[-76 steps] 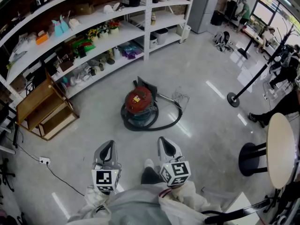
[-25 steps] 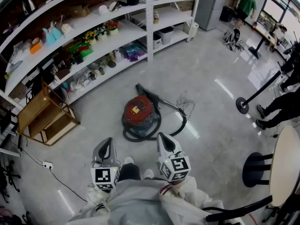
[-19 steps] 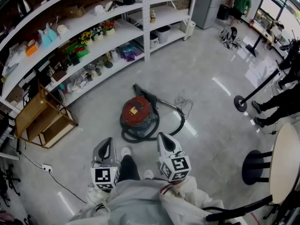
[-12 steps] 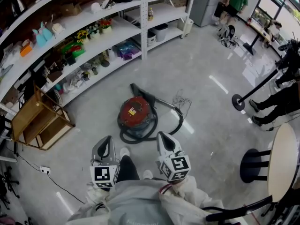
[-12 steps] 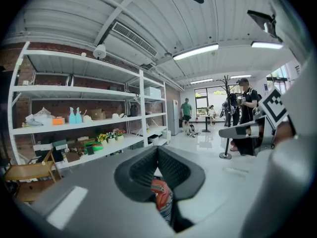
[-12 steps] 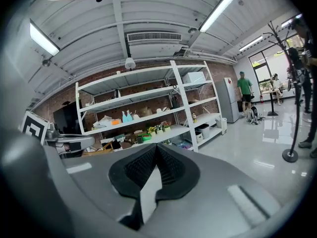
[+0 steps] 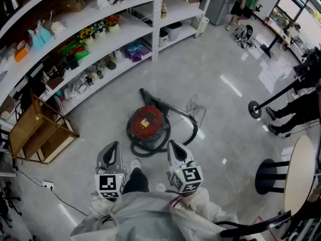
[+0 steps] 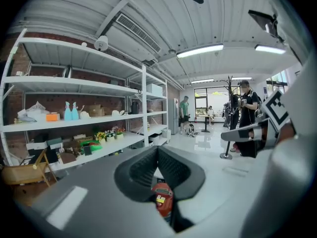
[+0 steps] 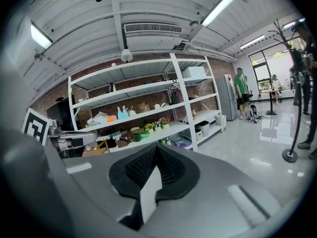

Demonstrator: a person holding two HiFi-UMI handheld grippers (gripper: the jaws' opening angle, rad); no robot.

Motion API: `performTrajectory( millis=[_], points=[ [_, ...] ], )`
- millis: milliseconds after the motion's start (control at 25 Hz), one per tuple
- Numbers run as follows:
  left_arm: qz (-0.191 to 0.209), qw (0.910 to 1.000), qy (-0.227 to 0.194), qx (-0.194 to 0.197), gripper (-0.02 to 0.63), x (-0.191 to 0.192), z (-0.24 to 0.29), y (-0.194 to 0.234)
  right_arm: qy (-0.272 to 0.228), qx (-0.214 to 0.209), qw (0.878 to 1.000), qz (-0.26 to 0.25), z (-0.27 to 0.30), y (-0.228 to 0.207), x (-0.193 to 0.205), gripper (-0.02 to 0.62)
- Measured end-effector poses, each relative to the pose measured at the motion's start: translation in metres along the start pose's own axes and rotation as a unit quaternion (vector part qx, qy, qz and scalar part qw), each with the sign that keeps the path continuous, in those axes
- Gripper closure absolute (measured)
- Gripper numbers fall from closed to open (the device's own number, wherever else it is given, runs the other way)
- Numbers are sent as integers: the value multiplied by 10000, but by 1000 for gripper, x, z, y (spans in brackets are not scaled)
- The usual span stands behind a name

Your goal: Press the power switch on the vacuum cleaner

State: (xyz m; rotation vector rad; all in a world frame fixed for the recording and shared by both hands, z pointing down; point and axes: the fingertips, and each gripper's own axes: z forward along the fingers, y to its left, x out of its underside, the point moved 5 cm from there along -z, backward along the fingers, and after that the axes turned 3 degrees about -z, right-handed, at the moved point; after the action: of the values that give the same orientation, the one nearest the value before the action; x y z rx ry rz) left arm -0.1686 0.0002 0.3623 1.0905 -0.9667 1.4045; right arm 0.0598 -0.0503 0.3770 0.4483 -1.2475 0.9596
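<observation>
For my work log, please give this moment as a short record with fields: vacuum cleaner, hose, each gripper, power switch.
Vacuum: round red vacuum cleaner, standing on the grey floor ahead of the person.
Hose: black hose, looped around the vacuum.
Left gripper: jaws together, empty, apart from the vacuum.
Right gripper: jaws together, empty, apart from the vacuum.
Power switch: too small to make out.

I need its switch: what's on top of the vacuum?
Atop the red vacuum sits a small yellow label; a black hose loops round its base. No switch can be made out; its far side is hidden.
</observation>
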Motion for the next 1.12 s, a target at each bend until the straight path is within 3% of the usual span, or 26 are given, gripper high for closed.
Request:
performTrajectory(
  millis=[640, 1120],
  points=[
    [-80, 9986, 71, 525, 606, -10, 74, 66, 122, 491, 9987, -18, 72, 17, -24, 595],
    [-89, 9974, 273, 660, 606, 1, 100, 119, 256, 835, 9962, 47, 100, 36, -21, 594]
  ],
)
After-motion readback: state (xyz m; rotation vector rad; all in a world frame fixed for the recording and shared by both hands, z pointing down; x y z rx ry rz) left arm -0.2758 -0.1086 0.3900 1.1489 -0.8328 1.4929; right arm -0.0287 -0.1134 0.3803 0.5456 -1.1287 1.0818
